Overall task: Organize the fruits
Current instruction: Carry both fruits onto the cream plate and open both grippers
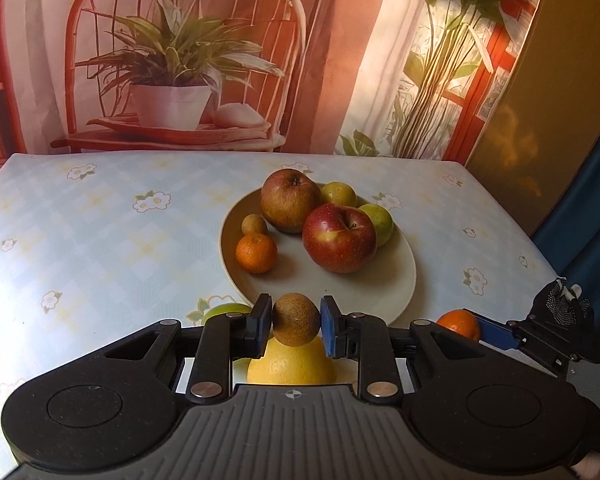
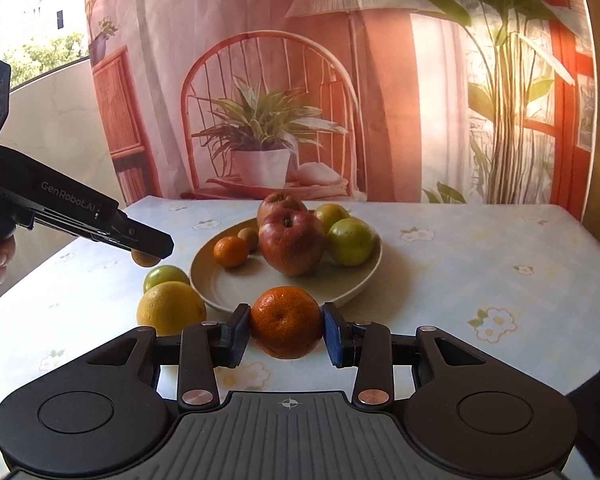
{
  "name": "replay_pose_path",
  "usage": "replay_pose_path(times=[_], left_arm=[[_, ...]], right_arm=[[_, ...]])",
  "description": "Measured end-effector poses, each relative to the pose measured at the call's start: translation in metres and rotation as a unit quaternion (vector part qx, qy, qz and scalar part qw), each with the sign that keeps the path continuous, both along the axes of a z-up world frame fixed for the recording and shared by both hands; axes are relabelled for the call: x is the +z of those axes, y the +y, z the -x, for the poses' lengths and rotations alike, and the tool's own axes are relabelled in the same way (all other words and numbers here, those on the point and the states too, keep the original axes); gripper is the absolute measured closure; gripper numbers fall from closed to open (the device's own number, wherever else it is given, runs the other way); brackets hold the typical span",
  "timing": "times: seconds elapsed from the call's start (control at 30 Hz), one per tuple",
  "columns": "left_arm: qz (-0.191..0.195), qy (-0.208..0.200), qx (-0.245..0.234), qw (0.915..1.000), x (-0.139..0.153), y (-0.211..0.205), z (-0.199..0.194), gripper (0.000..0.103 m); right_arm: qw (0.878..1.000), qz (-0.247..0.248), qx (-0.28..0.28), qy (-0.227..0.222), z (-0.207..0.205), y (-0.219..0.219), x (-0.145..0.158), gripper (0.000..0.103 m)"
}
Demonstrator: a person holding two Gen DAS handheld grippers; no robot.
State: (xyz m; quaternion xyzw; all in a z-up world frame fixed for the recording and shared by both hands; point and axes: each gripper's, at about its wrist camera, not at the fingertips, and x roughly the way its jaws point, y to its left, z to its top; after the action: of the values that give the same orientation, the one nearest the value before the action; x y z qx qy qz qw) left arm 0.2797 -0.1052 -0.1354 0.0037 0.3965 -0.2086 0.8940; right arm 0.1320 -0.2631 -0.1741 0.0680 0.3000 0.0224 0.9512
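One readable label, "GenRobot.AI", marks the left hand-held gripper (image 2: pixel 148 254).

Colours and patterns, table scene

Tablecloth (image 1: pixel 100 240): pale blue-and-white check with white flowers. Plate (image 1: pixel 396 280): plain off-white. On it: red apple (image 1: pixel 339 238) with a yellow patch, russet-brown apple (image 1: pixel 290 200), two yellow-green fruits, orange mandarin (image 1: pixel 256 252). Lower centre: brown kiwi (image 1: pixel 296 319), yellow citrus (image 1: pixel 292 364). Gripper pads (image 2: pixel 334 334): blue.

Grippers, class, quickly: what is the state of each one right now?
Left gripper: shut on the small round brown fruit.
Right gripper: shut on the round orange tangerine.
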Motion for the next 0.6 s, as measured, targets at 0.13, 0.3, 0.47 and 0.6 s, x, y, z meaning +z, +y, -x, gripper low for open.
replay_pose_path(times=[0.13, 0.3, 0.47, 0.6], left_arm=[[-0.006, 0.001, 0.005, 1.0, -0.004, -0.008, -0.024, 0.076], [-0.032, 0.014, 0.001, 0.9994, -0.022, -0.02, -0.048, 0.075], [-0.054, 0.03, -0.004, 0.9981, -0.039, -0.024, -0.061, 0.075], [-0.067, 0.03, -0.004, 0.9973, -0.046, -0.024, -0.067, 0.075]], right_arm=[[1.0, 0.01, 0.0, 0.006, -0.034, -0.015, 0.004, 0.068], [0.999, 0.031, 0.003, 0.026, -0.073, -0.026, -0.008, 0.068], [0.998, 0.049, 0.014, 0.043, -0.096, -0.031, -0.021, 0.068], [0.997, 0.057, 0.022, 0.051, -0.104, -0.032, -0.028, 0.068]])
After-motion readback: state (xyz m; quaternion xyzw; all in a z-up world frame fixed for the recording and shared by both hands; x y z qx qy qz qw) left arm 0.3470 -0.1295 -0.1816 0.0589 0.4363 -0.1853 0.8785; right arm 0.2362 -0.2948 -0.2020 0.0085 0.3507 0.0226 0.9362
